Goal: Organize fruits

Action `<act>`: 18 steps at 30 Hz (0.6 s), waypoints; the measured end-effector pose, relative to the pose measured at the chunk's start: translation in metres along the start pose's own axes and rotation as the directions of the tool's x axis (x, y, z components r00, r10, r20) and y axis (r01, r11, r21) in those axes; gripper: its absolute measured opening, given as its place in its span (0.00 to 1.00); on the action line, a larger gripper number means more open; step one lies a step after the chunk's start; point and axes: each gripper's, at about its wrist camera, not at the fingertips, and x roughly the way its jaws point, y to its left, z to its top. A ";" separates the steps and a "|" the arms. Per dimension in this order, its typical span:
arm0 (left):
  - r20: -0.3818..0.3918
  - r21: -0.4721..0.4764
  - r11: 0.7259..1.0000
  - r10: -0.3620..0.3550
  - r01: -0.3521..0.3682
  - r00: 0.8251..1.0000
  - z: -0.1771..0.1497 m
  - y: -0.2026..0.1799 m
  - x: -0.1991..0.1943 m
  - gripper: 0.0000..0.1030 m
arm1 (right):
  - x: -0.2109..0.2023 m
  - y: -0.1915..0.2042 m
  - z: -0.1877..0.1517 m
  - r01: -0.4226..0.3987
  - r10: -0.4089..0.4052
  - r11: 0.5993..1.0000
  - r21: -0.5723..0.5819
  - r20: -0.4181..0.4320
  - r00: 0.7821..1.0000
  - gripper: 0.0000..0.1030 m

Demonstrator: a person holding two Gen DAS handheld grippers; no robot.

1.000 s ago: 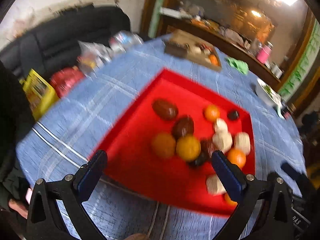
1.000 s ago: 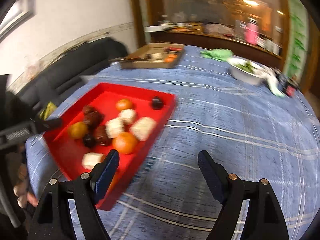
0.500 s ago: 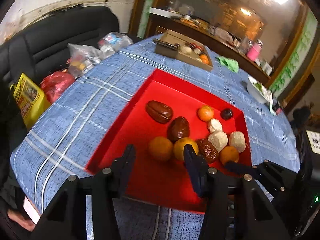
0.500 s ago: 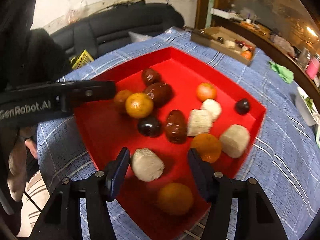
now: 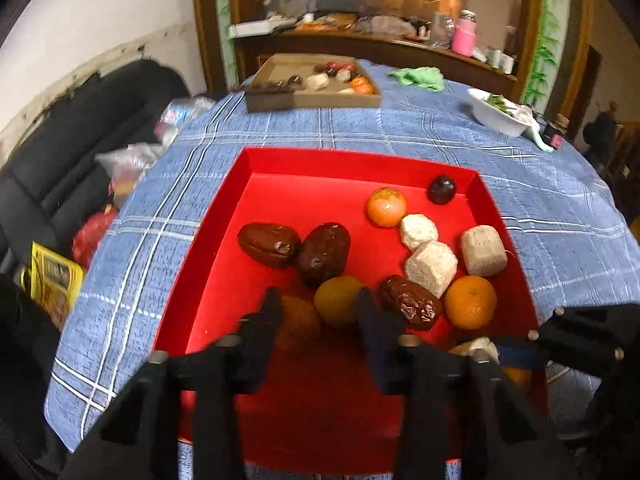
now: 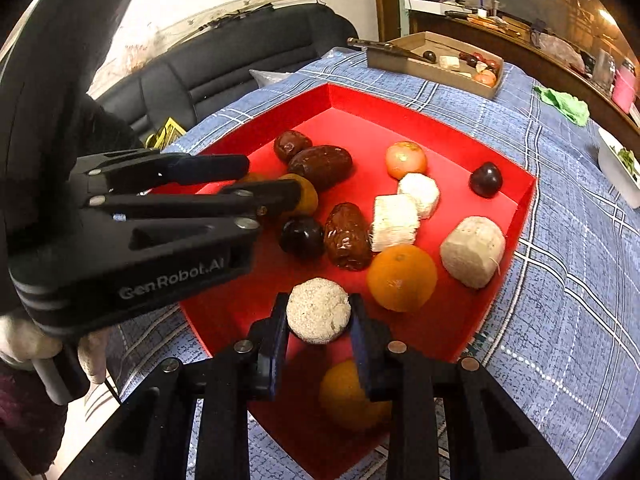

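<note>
Slip risk at two closing grips in the red tray (image 6: 400,108).
At the tray's 6 o'clock, a round white chunk (image 6: 319,312) is pinched by the closing right gripper (image 6: 318,305) at the very fingertips, so it may be squeezed out, or the orange just beneath may be knocked. At 9 o'clock, the left gripper (image 5: 319,300) is closing with a dull orange (image 5: 298,322) between its jaws. Pad contact cannot be told, and the second dull orange alongside may be shoved away or caught too. The two tools are held near each other and may be bumped. Fourteen fruits are counted in the tray: five oranges, four white chunks, three dates (image 6: 347,236) and two dark berries (image 6: 486,180).
</note>
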 end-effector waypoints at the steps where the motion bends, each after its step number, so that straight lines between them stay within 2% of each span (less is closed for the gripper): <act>1: 0.003 0.001 1.000 -0.009 0.009 1.000 0.000 0.001 -0.002 0.00 | -0.002 -0.001 -0.002 -0.003 0.003 1.000 0.006 0.004 1.000 0.31; 2: -0.002 -0.013 0.999 -0.049 0.049 0.999 -0.002 0.005 -0.005 0.00 | -0.005 -0.002 -0.003 -0.005 0.005 1.000 0.013 0.008 1.000 0.31; 5: -0.001 -0.025 0.999 -0.043 0.043 0.999 -0.010 0.012 -0.013 0.00 | -0.011 -0.005 -0.005 -0.006 0.006 1.000 0.029 0.023 1.000 0.31; 10: 0.017 -0.092 0.991 -0.096 0.097 0.995 -0.020 0.034 -0.030 0.00 | -0.023 -0.018 -0.007 -0.031 0.027 0.996 0.078 0.051 0.998 0.31; 12: 0.014 -0.103 0.991 -0.086 0.087 0.996 -0.019 0.037 -0.028 0.08 | -0.027 -0.023 -0.007 -0.045 0.039 0.993 0.106 0.062 0.997 0.31; 14: 0.012 -0.103 0.993 -0.057 0.057 0.998 -0.019 0.038 -0.027 0.32 | -0.030 -0.028 -0.008 -0.058 0.048 0.990 0.132 0.070 0.996 0.31; 18: 0.001 -0.073 0.996 -0.041 0.041 0.999 -0.021 0.039 -0.026 0.43 | -0.036 -0.032 -0.011 -0.061 0.049 0.986 0.154 0.082 0.995 0.31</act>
